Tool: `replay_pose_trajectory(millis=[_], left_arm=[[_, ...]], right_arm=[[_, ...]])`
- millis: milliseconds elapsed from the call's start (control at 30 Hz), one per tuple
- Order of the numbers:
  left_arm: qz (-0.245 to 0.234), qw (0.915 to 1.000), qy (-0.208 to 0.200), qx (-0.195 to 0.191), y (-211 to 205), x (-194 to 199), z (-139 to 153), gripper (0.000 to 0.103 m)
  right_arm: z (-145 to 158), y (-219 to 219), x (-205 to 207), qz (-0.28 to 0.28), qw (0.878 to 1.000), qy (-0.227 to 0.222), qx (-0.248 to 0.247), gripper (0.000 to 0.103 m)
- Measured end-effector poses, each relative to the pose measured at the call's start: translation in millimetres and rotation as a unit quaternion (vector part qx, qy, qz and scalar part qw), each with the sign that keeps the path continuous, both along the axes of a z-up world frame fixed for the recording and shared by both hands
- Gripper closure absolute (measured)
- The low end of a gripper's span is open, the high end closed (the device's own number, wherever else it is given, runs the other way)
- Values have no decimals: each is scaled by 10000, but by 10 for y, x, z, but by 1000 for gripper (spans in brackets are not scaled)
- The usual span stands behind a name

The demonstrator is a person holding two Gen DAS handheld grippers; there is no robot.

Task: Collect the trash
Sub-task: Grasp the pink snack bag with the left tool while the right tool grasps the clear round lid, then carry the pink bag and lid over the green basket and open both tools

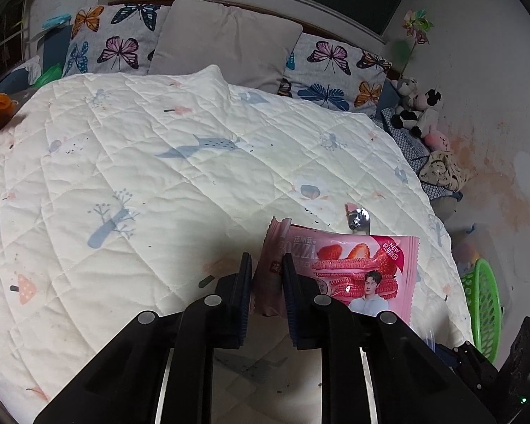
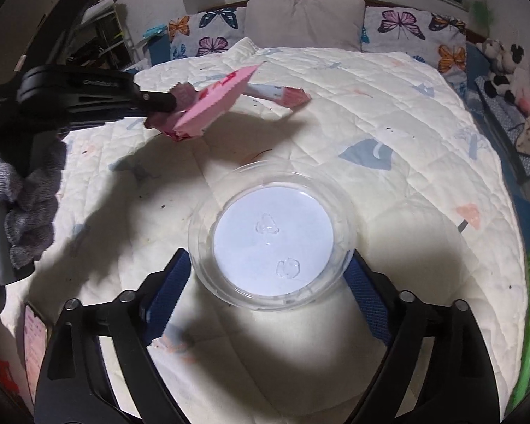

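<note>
Crinkled pink foil snack wrapper with strawberry biscuit print [image 1: 357,268], lifted clear of the white quilted bedspread [image 1: 130,162], tilted. Round clear plastic lid with pale blue centre [image 2: 272,236], lying flat on that bedspread. Slim pink-and-white sachet [image 2: 279,93], flat, farther up it.

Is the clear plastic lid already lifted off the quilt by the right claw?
No, the clear plastic lid lies flat on the quilt between the right claw's open fingers.

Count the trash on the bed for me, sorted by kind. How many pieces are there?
Pink snack wrappers: 1, pinched in the left claw (wrapper)
Pink-and-white stick packets: 1, lying on the quilt (packet)
Clear plastic lids: 1, between the open right claw tips (lid)
Total: 3
</note>
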State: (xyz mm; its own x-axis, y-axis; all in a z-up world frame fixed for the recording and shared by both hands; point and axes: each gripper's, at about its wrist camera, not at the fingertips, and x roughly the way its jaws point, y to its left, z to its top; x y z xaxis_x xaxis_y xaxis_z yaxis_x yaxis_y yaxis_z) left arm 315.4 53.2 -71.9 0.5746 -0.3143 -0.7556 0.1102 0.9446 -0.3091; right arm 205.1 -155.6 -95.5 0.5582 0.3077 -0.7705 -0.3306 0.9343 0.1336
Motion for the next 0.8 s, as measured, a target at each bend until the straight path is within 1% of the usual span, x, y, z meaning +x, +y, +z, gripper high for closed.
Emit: replay_pose_trajectory(millis=[133, 333, 500, 800], left_arm=[[-29, 10000, -43, -12, -12, -52, 52, 86], [-228, 9996, -152, -16, -187, -184, 167, 86], [-427, 9988, -238, -56, -412, -308, 270, 86], [-841, 9957, -388, -95, -1004, -521, 450, 86]], right_arm=[[30, -62, -29, -81, 9998, -13, 176, 18], [163, -227, -224, -202, 9994, -186, 225, 18], [288, -447, -406, -401, 9981, -325, 322, 19], [557, -985, -805, -849, 9931, -681, 444, 20]])
